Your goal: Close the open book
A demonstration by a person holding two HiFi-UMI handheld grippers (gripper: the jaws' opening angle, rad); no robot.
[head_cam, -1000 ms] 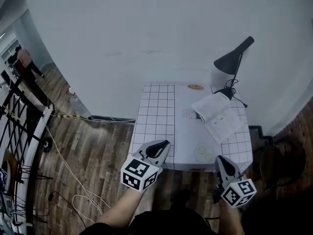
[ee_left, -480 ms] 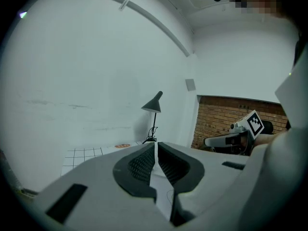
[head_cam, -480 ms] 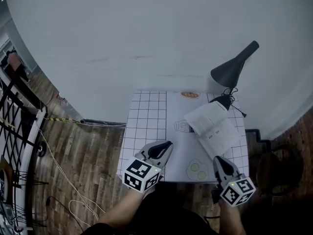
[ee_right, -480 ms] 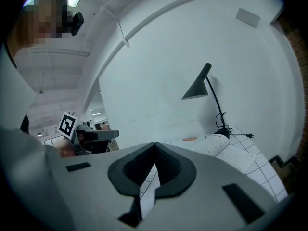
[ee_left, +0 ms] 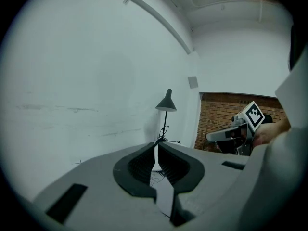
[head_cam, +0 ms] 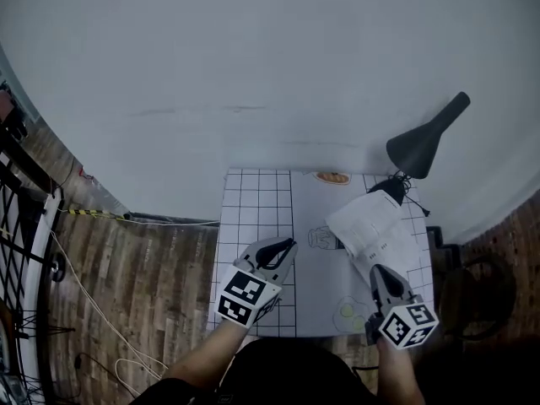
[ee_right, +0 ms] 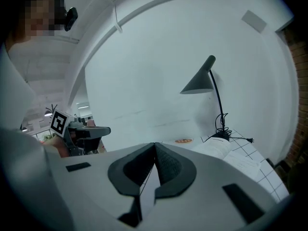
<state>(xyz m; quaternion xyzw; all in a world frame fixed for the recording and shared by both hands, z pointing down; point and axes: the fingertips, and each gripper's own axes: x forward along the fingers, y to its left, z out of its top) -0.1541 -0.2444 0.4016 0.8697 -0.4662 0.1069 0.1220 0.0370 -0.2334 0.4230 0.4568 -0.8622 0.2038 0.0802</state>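
The open book lies white pages up on the right side of the small table, below the lamp. It also shows at the right of the right gripper view, open book. My left gripper hovers over the table's near left part, jaws shut and empty, well left of the book. My right gripper hangs just short of the book's near edge, jaws shut with nothing between them. In their own views the left gripper and right gripper both show pads meeting at the tips.
A black desk lamp stands at the table's far right corner, its cable beside the book. The white mat carries a grid, an orange oval, a jar drawing and green circles. A white wall lies behind; wooden floor and cables at the left.
Both grippers have moved forward from in front of the table to above its near part. The table and book sit closer in the head view. Both jaws stayed shut.
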